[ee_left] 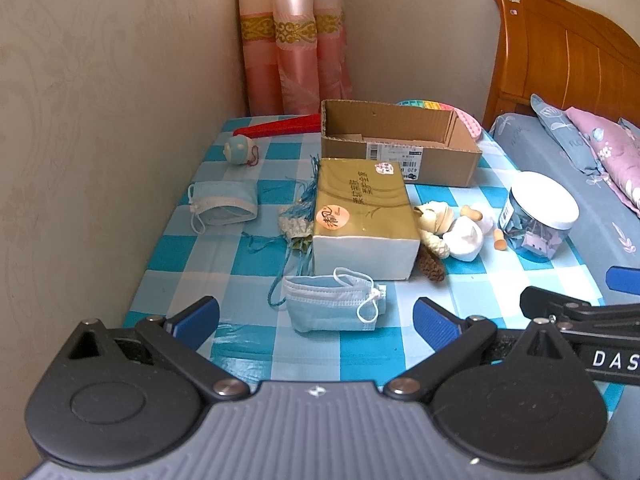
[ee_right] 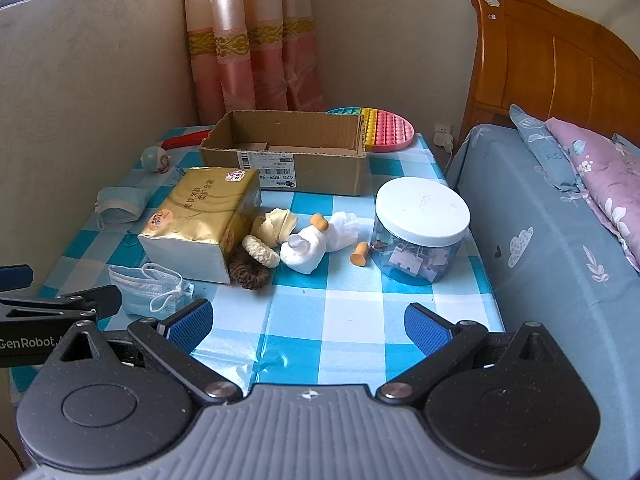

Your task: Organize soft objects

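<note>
Left wrist view: your left gripper (ee_left: 316, 320) hangs over checked tablecloth (ee_left: 256, 344), tongs apart, empty. Folded blue mask (ee_left: 332, 300) lies between its fingers, seemingly untouched. Second mask (ee_left: 222, 202) near wall.

Right wrist view: your right gripper (ee_right: 308, 326) spread, empty. Scrunchies (ee_right: 256, 260) touch gold tissue pack (ee_right: 200, 220). Cardboard box (ee_right: 288, 152) behind.

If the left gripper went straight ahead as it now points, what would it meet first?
Most likely the folded face mask, which lies on the table just ahead between the open left gripper's fingers. Behind it stands the gold tissue pack. Depth is hard to judge.
</note>
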`<state>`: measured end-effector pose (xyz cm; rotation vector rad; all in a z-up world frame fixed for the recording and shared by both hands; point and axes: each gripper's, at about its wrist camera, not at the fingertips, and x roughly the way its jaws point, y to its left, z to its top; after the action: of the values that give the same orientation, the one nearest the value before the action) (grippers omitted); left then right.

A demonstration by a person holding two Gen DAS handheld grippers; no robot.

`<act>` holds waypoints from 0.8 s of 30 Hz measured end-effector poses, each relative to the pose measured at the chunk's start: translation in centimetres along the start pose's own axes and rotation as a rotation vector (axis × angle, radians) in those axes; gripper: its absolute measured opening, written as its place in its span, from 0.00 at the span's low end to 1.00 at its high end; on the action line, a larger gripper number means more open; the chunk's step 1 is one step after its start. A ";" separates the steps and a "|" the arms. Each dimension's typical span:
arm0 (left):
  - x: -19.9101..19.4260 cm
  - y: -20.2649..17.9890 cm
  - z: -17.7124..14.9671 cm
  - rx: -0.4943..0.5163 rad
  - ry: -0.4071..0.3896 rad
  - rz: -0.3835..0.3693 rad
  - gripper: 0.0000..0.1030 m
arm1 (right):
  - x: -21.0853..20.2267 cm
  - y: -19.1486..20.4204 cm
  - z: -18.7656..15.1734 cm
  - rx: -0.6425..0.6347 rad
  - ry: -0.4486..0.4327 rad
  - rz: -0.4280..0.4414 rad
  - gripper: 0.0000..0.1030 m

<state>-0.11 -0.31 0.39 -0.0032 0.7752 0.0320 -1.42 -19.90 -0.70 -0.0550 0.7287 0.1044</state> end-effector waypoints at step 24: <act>2.3 -0.4 -0.6 0.040 -0.088 -0.048 0.99 | 1.3 -0.1 0.0 -0.034 -0.004 0.006 1.00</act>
<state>1.07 -0.64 -1.66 0.0172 0.6873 -0.0290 -0.49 -19.92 -1.56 -0.0850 0.7228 0.1226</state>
